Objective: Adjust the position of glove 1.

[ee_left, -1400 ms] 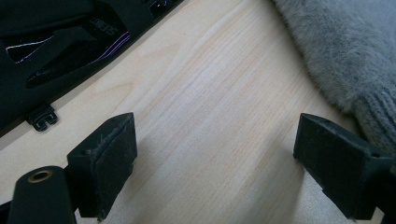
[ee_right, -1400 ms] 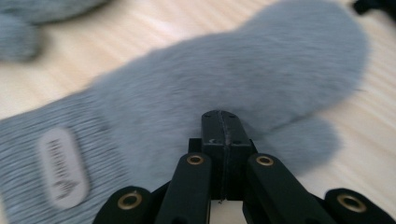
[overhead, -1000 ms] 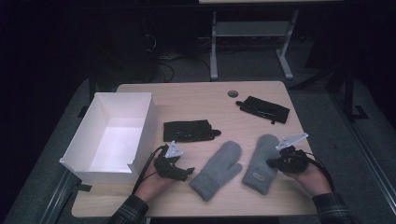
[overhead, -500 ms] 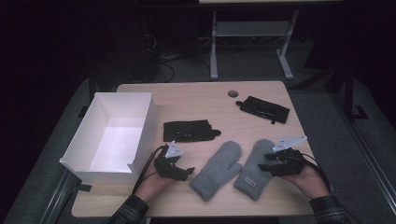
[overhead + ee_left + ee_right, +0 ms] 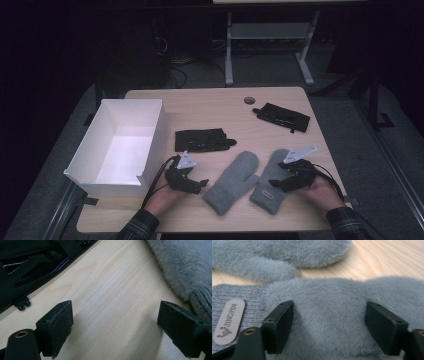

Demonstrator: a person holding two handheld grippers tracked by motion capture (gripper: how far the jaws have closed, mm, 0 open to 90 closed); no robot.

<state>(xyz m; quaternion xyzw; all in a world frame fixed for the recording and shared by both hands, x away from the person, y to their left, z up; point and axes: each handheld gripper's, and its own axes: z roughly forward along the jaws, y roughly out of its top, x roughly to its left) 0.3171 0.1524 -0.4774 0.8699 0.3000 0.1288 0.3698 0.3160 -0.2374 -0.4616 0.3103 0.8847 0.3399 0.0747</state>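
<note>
- Nearby, on the counter, two grey mittens are laid side by side between the grippers.
- The right gripper is spread wide, unclenched, astride the right mitten; its label is seen close up.
- The left gripper is held released over bare wood beside the left mitten.

Your right gripper covers the middle of the right grey mitten, so you cannot tell whether its spread jaws press into the fur or only hover over it, and the mitten's cuff runs off the left and bottom edges of the right gripper view. In the left gripper view, the black glove is cut off at the top and left edges and the other grey mitten at the right. From above, the small round thing near the table's far edge is too small for you to identify.
</note>
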